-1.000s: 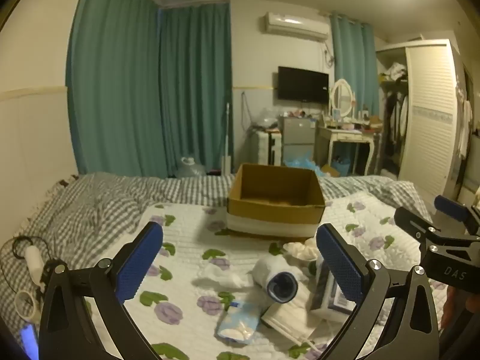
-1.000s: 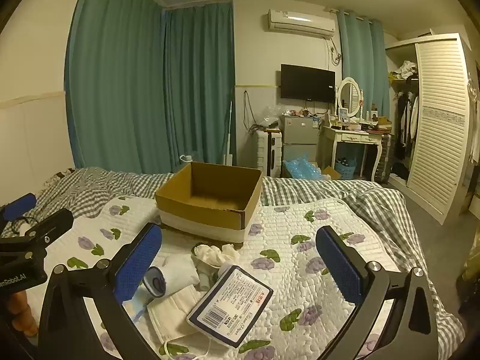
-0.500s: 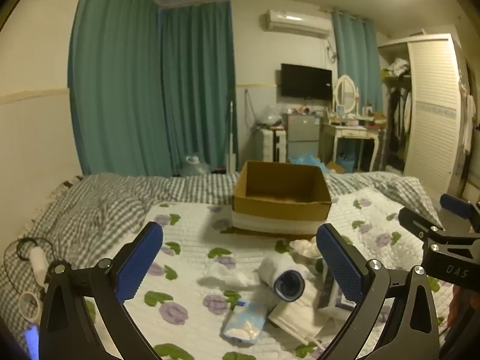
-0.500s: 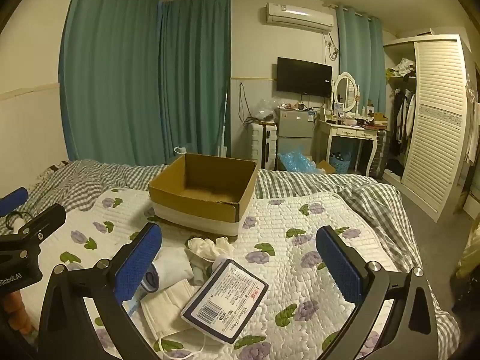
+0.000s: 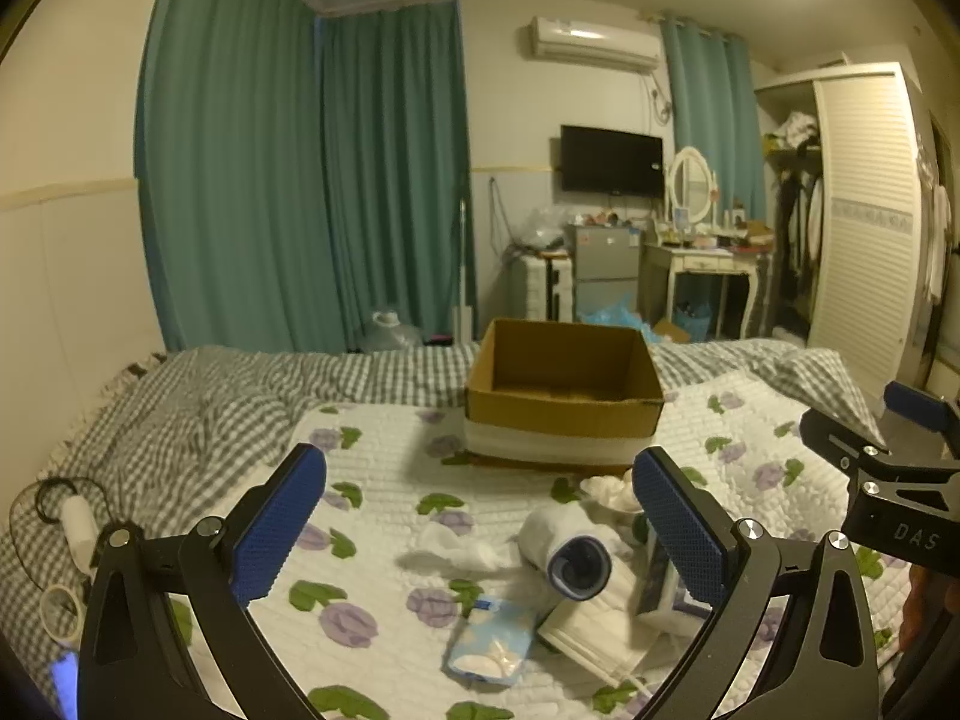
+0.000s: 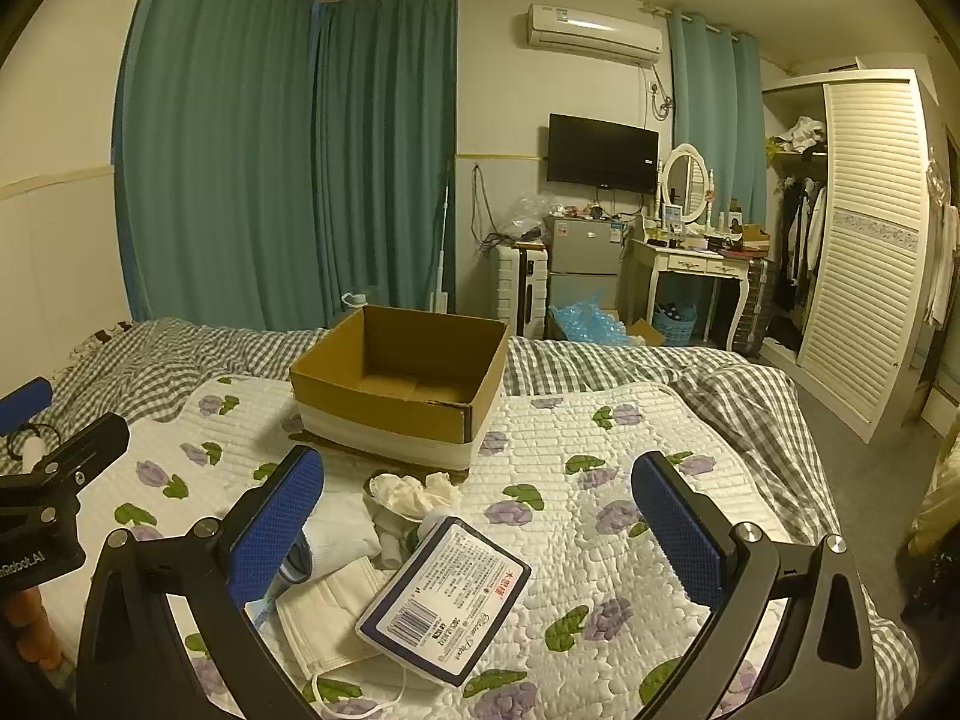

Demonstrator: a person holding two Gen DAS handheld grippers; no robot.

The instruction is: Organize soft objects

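Left gripper (image 5: 480, 516) and right gripper (image 6: 477, 510) both spread wide, holding nothing. Cardboard box (image 6: 402, 384) on bed looks empty; soft items pile (image 6: 384, 546) lies just before it. Nothing sorted yet.

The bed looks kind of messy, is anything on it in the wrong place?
Yes. The soft things lie in a jumble on the quilt in front of the cardboard box, which looks empty: a rolled white sock, a face mask, a tissue pack lying askew on it, and crumpled white cloth.
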